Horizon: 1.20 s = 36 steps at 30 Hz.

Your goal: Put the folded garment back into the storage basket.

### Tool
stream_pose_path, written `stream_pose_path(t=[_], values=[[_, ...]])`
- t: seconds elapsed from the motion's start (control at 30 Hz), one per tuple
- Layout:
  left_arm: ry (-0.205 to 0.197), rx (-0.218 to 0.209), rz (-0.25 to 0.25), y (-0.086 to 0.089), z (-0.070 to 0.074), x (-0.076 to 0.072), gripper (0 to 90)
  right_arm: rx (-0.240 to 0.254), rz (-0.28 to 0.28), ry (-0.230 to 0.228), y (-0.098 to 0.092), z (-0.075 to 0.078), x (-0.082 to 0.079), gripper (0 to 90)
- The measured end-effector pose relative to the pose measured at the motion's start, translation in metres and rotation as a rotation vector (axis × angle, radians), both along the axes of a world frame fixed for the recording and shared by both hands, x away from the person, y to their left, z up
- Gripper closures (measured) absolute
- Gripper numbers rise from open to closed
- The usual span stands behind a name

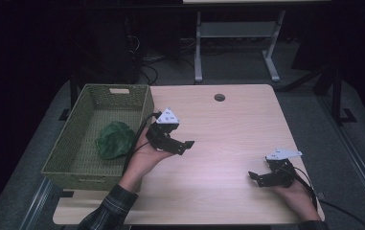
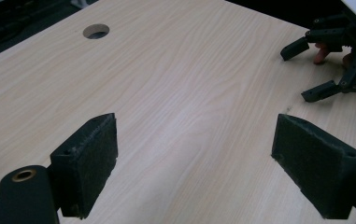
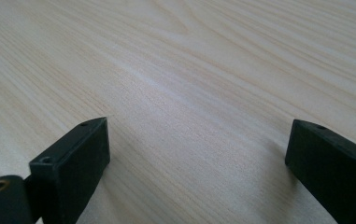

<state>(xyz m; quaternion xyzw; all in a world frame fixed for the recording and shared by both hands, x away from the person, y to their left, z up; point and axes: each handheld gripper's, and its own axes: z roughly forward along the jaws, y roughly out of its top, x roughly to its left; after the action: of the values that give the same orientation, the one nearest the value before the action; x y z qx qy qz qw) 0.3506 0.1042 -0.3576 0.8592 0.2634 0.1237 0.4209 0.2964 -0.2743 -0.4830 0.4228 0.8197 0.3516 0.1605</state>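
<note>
Two hand-held grippers above a wooden surface (image 1: 228, 134), fingers spread, holding nothing.
High view: green basket (image 1: 82, 153) containing leafy vegetable (image 1: 114, 139); left gripper (image 1: 186, 146) beside it, right gripper (image 1: 254, 178) well apart.

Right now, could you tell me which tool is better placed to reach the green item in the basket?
Left. The left tool, open, sits right beside the basket holding the green item; the right tool, also open, is near the table's far corner.

High view overhead; gripper views low, sharing table (image 1: 228, 143).
</note>
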Motion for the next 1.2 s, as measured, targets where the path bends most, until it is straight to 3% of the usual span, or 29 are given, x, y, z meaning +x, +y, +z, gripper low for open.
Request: stream_pose_path(t=[0.4,0.8,1.03,1.13,1.2], values=[[0.025,0.055,-0.033,-0.022,-0.04,-0.004,13.9,0.0,0.001,0.0,0.0,0.0,0.0,6.2],[0.048,0.105,-0.022,-0.026,-0.082,-0.007,13.9,0.0,0.002,0.001,0.0,0.0,0.0,6.2],[0.048,0.159,-0.027,-0.029,-0.106,-0.011,13.7,0.0,0.002,0.001,0.0,0.0,0.0,6.2],[0.07,0.159,-0.03,-0.031,-0.114,-0.011,13.7,0.0,0.003,0.0,0.0,0.0,0.0,6.2],[0.067,0.126,-0.025,-0.029,-0.118,-0.011,13.1,0.0,0.003,0.0,0.0,0.0,0.0,6.2]])
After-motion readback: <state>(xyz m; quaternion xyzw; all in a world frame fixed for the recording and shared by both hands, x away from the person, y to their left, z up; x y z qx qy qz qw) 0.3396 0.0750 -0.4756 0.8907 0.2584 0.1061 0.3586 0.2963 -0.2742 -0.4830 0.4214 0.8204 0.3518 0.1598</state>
